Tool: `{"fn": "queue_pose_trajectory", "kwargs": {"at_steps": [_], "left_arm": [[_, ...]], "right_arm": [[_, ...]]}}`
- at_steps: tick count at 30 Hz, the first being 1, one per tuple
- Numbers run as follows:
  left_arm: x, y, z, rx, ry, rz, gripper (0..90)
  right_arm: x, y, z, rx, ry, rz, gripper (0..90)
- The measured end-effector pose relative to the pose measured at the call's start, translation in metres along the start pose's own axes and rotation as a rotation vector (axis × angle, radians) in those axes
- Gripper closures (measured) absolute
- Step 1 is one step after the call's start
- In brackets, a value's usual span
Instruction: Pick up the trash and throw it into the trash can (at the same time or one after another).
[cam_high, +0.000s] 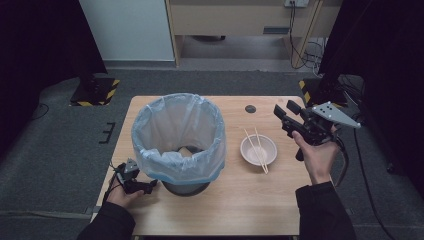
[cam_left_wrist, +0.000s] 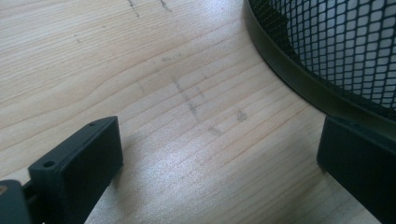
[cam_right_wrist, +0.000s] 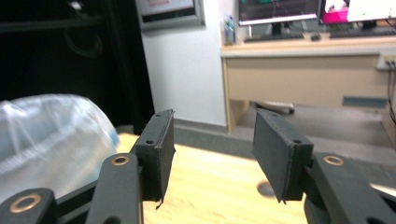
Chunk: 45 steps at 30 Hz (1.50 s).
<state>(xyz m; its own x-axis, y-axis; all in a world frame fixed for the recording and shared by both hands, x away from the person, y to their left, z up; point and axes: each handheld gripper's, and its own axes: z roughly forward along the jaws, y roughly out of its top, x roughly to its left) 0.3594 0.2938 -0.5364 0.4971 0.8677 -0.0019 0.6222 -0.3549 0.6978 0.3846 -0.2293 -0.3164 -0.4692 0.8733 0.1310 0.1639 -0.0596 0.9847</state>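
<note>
— Right gripper (cam_high: 286, 116) first: it's held up off the table (cam_high: 240, 200) at the far right, jaws spread apart with nothing between them, tipped toward the far edge. From its own camera I see the two black jaws (cam_right_wrist: 212, 154) with a clear gap, and the room's desk beyond them.

— And the left one?

— Left gripper (cam_high: 145, 188) sits low at the near left corner of the table, in the person's left hand (cam_high: 122, 196). Its jaws are wide apart too. In its own view one jaw is close against the black band at the foot of the mesh bin (cam_left_wrist: 336, 51); whether it touches, I can't tell.

— What's in the middle?

— That mesh bin (cam_high: 186, 187), lined with a pale blue plastic bag (cam_high: 177, 135) folded out over its rim. It stands upright, left of centre.

— Anything else on the wood?

— A white bowl (cam_high: 258, 149) just right of the bin, with a pair of chopsticks (cam_high: 256, 147) laid across it, their near ends poking over the rim. The right hand (cam_high: 316, 157) hovers beside the bowl, well apart from it.
</note>
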Motion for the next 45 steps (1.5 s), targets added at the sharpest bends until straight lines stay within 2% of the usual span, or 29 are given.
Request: {"fn": "queue_pose_trajectory", "kwargs": {"at_steps": [2, 3, 5, 6, 10, 16, 17, 19, 21, 29, 36, 45], "left_arm": [[0.000, 0.000, 0.000, 0.000, 0.000, -0.001, 0.0], [0.000, 0.000, 0.000, 0.000, 0.000, -0.001, 0.0], [0.000, 0.000, 0.000, -0.001, 0.000, -0.001, 0.0], [0.000, 0.000, 0.000, -0.001, 0.000, -0.001, 0.0], [0.000, 0.000, 0.000, -0.001, 0.000, -0.001, 0.0], [0.000, 0.000, 0.000, 0.000, 0.000, -0.001, 0.0], [0.000, 0.000, 0.000, 0.000, 0.000, -0.001, 0.0], [0.000, 0.000, 0.000, 0.000, 0.000, -0.001, 0.0], [0.000, 0.000, 0.000, 0.000, 0.000, -0.001, 0.0], [0.000, 0.000, 0.000, -0.001, -0.001, -0.001, 0.0], [0.000, 0.000, 0.000, 0.000, 0.000, -0.001, 0.0], [0.000, 0.000, 0.000, 0.000, 0.000, -0.001, 0.0]], "right_arm": [[-0.010, -0.019, 0.002, 0.037, -0.029, -0.006, 50.8], [-0.010, -0.019, 0.002, 0.037, -0.029, -0.006, 50.8], [-0.016, -0.035, 0.003, 0.072, -0.047, -0.005, 53.4], [-0.016, -0.035, 0.003, 0.072, -0.047, -0.005, 53.4], [-0.025, -0.056, 0.009, 0.145, -0.080, -0.011, 56.3], [-0.030, -0.080, 0.021, 0.227, -0.100, -0.020, 58.4], [-0.032, -0.091, 0.027, 0.257, -0.105, -0.021, 59.1], [-0.032, -0.094, 0.029, 0.268, -0.108, -0.022, 59.3], [-0.033, -0.108, 0.036, 0.316, -0.112, -0.027, 60.3], [-0.030, -0.130, 0.051, 0.390, -0.111, -0.045, 62.3], [-0.028, -0.149, 0.062, 0.448, -0.117, -0.026, 64.0], [-0.026, -0.162, 0.072, 0.503, -0.130, -0.030, 67.3]]}}
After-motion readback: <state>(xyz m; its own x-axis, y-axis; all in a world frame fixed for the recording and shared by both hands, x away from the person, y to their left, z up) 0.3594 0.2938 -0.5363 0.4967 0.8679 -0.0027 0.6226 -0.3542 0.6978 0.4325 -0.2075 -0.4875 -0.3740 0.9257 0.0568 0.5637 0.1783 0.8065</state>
